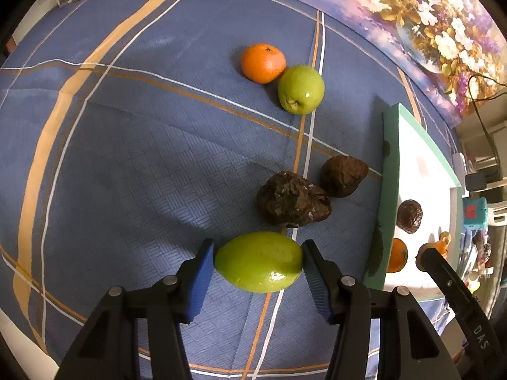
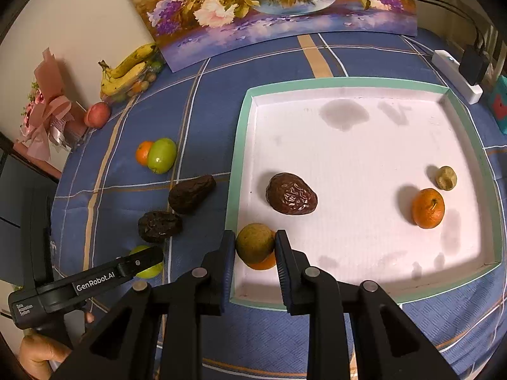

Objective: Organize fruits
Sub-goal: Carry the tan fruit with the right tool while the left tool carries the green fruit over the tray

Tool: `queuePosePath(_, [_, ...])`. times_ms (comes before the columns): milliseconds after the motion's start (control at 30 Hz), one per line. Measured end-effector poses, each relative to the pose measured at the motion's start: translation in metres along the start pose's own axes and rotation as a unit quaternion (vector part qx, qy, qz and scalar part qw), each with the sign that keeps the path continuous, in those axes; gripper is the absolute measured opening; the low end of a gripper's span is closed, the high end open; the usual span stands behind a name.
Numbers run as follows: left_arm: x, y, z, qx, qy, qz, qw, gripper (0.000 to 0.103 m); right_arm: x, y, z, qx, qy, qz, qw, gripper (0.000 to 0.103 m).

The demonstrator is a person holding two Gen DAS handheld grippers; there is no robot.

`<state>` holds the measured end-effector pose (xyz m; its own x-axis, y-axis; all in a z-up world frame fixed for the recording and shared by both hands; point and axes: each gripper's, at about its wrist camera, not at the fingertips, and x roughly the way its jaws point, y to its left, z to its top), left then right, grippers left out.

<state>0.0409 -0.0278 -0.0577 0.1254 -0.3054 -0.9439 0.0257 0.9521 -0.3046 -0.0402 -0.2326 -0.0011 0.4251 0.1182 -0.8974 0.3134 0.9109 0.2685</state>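
Left tool [image 1: 258, 262]: blue pads on either side of a green mango [image 1: 259, 262] lying on the blue cloth [image 1: 126, 158]; the pads appear to touch both ends, so it reads as grasping the mango, apparently to carry it to the tray [image 1: 388, 190].

Right tool [image 2: 255, 243]: clenched on a dull green fruit [image 2: 255, 242], held just inside the tray's near left corner above an orange [image 2: 263, 264] partly hidden beneath it; likely poised to set it down.

Tray contents: brown wrinkled fruit [image 2: 291, 198], second orange [image 2: 427, 208], small yellowish fruit [image 2: 446, 178]. All lie well apart.

On the bench outside the tray: two dark fruits [image 1: 293, 201], touching, near the tray wall; orange [image 1: 263, 62] touching green apple [image 1: 301, 89], farther off.

Unsorted background: bananas [image 2: 126, 69], red fruit [image 2: 97, 114], flower painting [image 2: 269, 3].
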Motion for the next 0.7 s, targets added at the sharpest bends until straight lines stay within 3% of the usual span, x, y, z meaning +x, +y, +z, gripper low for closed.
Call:
queuePosePath(333, [-0.050,-0.015,-0.001,0.024,-0.068,-0.037,0.9967,0.058,-0.017,-0.009,0.005,0.024,-0.026,0.009,0.999,0.026])
queuePosePath(700, [-0.057,-0.072,0.006,0.075,-0.100,-0.065,0.9901,0.058,-0.038,-0.048,0.029,0.094,-0.069,-0.027,0.993,0.026])
